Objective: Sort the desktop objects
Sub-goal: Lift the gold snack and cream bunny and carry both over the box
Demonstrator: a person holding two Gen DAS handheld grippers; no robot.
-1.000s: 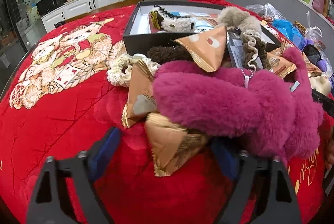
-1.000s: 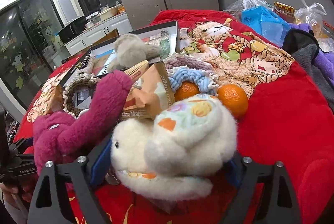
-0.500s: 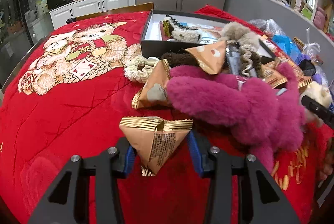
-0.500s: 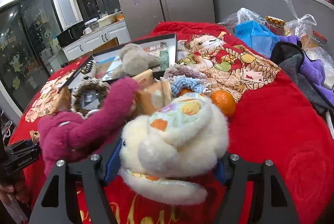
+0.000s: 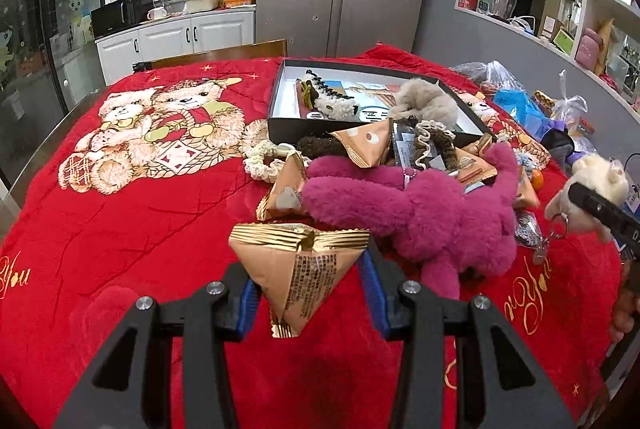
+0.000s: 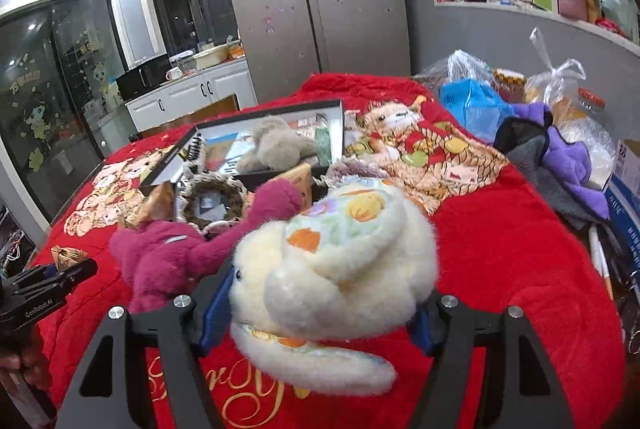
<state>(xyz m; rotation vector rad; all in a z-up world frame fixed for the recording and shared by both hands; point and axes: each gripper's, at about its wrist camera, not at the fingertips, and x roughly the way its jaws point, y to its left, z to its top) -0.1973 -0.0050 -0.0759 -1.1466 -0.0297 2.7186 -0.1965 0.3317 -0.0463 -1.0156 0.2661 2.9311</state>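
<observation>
My left gripper (image 5: 310,291) is shut on a gold triangular snack packet (image 5: 301,267) and holds it above the red cloth, in front of the pile. My right gripper (image 6: 320,309) is shut on a cream plush rabbit (image 6: 336,261), lifted off the cloth; it also shows at the right edge of the left wrist view (image 5: 588,189). A magenta plush toy (image 5: 420,213) lies in the pile with more snack packets (image 5: 366,141) and scrunchies (image 5: 264,157). The black open box (image 5: 280,125) behind holds a grey plush (image 5: 428,101) and hair clips.
The red bear-print blanket (image 5: 120,209) covers the table. Plastic bags (image 6: 472,97), jars and purple and grey cloths (image 6: 568,157) crowd the right side. A wooden chair back (image 5: 224,51) stands at the far edge. Kitchen cabinets and a fridge are behind.
My left gripper closed on the gold packet and pulled it back and up from the pile. My right gripper lifted the cream rabbit higher off the cloth.
</observation>
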